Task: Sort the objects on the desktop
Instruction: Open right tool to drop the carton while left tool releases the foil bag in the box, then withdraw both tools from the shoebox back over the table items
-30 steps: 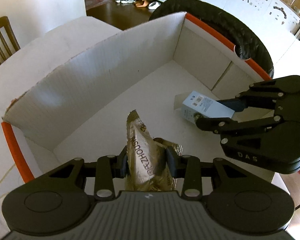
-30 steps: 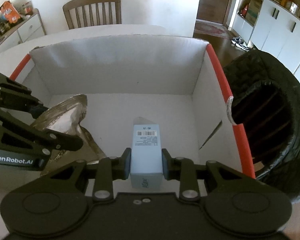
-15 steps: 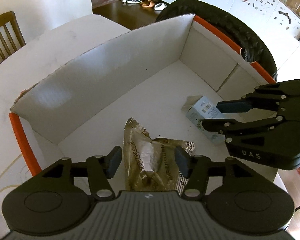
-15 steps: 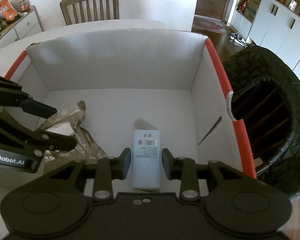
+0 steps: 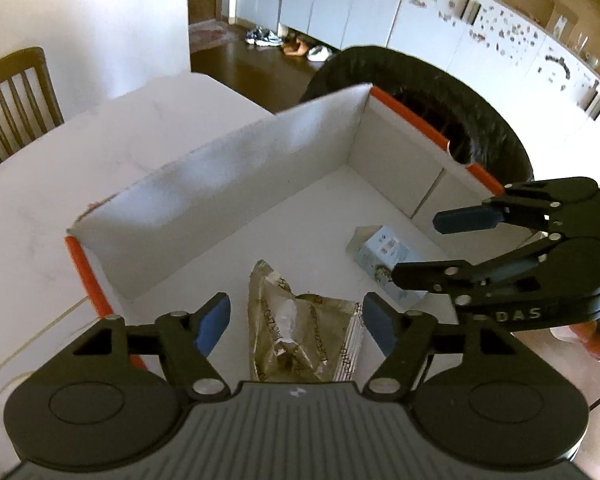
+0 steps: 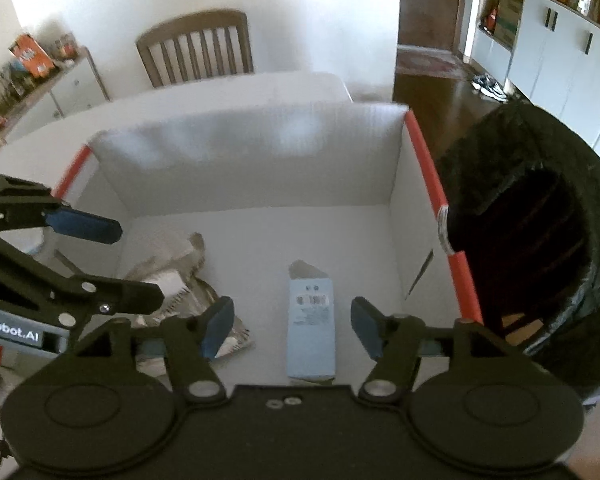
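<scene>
Left wrist view: my left gripper [image 5: 294, 322] stands with its jaws spread wide and nothing between the blue pads. Below the gap, a crumpled gold foil packet [image 5: 300, 330] lies flat on the floor of the white cardboard box [image 5: 220, 184], which has orange edging along its side rims. To the right, my right gripper [image 5: 416, 246] enters the frame, also spread, hanging above a pale blue carton [image 5: 382, 252] that lies on its side on the box floor, apart from the packet. A black bin [image 5: 440, 108] sits just behind the box's far right wall. The box rests on a white table [image 5: 40, 208]. Right wrist view: my right gripper [image 6: 292, 324] is wide apart, clear of the pale blue carton [image 6: 311, 320], which lies lengthwise between the pads without touching either. The foil packet [image 6: 180, 276] rests to the left, under my left gripper [image 6: 136, 262], whose fingers are parted. The black bin [image 6: 540, 240] stands against the box's right wall. A wooden chair [image 6: 196, 54] stands beyond the table.
</scene>
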Demonstrator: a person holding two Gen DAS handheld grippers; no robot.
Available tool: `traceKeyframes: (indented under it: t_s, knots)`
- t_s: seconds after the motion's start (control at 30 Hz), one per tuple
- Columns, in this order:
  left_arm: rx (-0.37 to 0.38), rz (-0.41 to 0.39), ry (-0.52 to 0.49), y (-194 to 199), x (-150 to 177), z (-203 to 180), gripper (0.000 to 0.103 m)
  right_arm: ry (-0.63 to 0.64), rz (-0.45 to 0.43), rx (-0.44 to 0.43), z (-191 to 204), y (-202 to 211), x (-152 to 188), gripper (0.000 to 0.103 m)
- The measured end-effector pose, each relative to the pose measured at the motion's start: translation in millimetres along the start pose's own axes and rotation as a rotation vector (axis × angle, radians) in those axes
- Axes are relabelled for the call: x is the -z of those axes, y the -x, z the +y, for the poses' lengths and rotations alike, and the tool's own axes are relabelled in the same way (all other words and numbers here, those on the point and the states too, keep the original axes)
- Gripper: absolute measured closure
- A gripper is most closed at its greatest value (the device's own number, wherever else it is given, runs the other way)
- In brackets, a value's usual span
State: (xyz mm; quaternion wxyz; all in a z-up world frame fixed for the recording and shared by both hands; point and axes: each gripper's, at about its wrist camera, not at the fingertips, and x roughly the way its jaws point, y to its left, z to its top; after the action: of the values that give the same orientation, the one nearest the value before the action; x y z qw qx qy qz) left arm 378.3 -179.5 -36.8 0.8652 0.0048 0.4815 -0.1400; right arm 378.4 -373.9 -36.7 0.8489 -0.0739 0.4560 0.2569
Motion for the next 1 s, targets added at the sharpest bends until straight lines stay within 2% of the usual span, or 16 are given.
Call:
traceKeyframes:
  t_s: [0.2,0.37,0.47,0.57,0.67,1.0]
  knots:
    - [-0.005,-0.044,0.025,15.6,4.9,2.7,0.03,0.002,-0.061,-0.024,-2.0,23.0,2.4,0.026]
    - [-0.046,-0.083,-0.013,24.8,9.7,-3.1,0.03,0.002,-0.111,-0.048,0.5,37.0,5.3,0.018]
    - [-0.034,-0.091,0.012,29.4,12.7,-1.0,0.014,0.004,-0.131,-0.06,4.5,43.0,7.0,0.016]
    - [-0.01,-0.103,0.051,34.6,15.7,3.6,0.012,0.011,-0.147,-0.064,10.4,48.4,10.7,0.014]
    - [0.0,-0.119,0.056,39.9,18.9,4.3,0.002,0.025,-0.165,-0.066,16.2,56.7,16.3,0.014]
    - [0.013,-0.186,0.048,67.2,35.0,0.8,0.0,0.064,-0.247,-0.055,39.1,83.6,24.8,0.01]
